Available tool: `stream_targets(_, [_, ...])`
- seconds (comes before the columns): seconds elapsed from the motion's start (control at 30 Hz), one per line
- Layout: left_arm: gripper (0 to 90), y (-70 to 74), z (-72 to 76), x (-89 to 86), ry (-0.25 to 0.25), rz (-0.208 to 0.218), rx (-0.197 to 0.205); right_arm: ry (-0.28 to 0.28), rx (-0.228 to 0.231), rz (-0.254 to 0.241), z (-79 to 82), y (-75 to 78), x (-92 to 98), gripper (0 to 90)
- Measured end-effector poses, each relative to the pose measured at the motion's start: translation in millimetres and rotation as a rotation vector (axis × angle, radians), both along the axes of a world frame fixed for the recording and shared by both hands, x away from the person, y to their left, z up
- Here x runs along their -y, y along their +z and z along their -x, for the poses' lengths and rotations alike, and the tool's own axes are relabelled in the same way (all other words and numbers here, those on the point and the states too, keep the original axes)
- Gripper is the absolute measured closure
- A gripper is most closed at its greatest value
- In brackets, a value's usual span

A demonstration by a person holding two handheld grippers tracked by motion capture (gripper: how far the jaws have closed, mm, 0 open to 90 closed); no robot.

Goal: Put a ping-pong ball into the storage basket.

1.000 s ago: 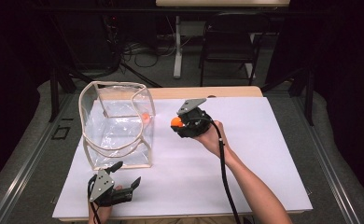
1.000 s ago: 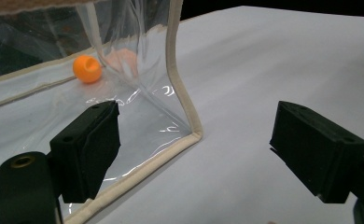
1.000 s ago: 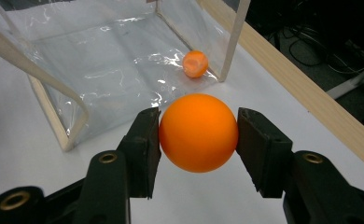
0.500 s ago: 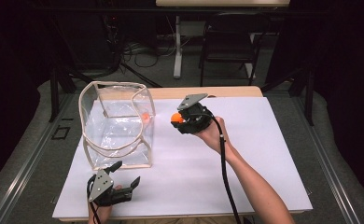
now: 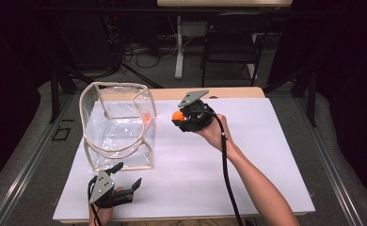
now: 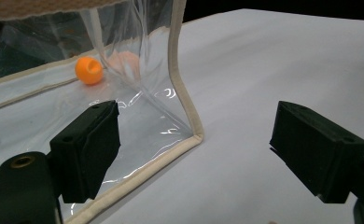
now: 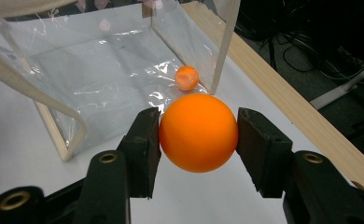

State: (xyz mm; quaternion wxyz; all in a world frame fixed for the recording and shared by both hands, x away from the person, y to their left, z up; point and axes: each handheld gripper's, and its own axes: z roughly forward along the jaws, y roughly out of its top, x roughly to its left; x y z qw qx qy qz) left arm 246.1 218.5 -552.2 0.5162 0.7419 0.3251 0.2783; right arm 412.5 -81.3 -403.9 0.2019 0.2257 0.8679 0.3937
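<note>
Orange ball [image 7: 199,133] is clamped between the pads of the right tool [image 5: 182,116], both pads pressing its sides, held in the air above the white tabletop [image 5: 247,155] just beside the right wall of the clear plastic bag [image 5: 118,125]. The bag stands open-topped toward the tabletop's far left corner. A second orange ball [image 6: 89,70] lies inside the bag, on its floor near the far right corner. The left tool [image 5: 123,181] rests near the tabletop's front edge, just in front of the bag, jaws wide apart and holding nothing; the bag's near corner seam sits between them, untouched.

Risks, as judged: the ball is smooth and round and gripped only at two small contact patches, so a tilt or a jolt could let it squirt out and roll off the tabletop. The bag's walls are limp and its cream-trimmed rim sags inward; a release made short of the opening would strike the rim and bounce outside. Nothing steadies the bag.

Against the earlier frames: the right tool sits a touch nearer the bag, ball unchanged in its grip. Left tool and bag are unmoved.
</note>
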Motion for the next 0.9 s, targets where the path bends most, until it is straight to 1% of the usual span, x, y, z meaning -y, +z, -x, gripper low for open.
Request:
stream_targets(0.27, [15.5,0.4,0.4,-0.3,-0.001,0.003,0.002,-0.001,0.000,0.017,-0.4,3.9,-0.7,50.6])
stream_targets(0.57, [15.5,0.5,0.5,0.3,-0.004,0.003,0.004,0.000,-0.005,0.008,-1.4,12.3,0.9,50.6])
stream_targets(0.63, [15.5,0.3,0.3,0.2,-0.006,0.002,0.002,0.004,0.004,0.013,-0.4,14.9,0.7,50.6])
stream_targets(0.77, [15.5,0.3,0.1,0.1,-0.005,-0.001,0.003,-0.001,0.004,0.011,-0.3,19.2,1.0,50.6])
stream_targets(0.83, [15.5,0.3,0.2,0.0,-0.007,-0.001,0.004,0.005,0.011,0.016,-0.3,21.0,1.0,50.6])
stream_targets(0.9, [15.5,0.3,0.1,0.1,-0.003,0.002,0.003,0.001,0.005,0.010,-0.6,22.6,0.8,50.6])
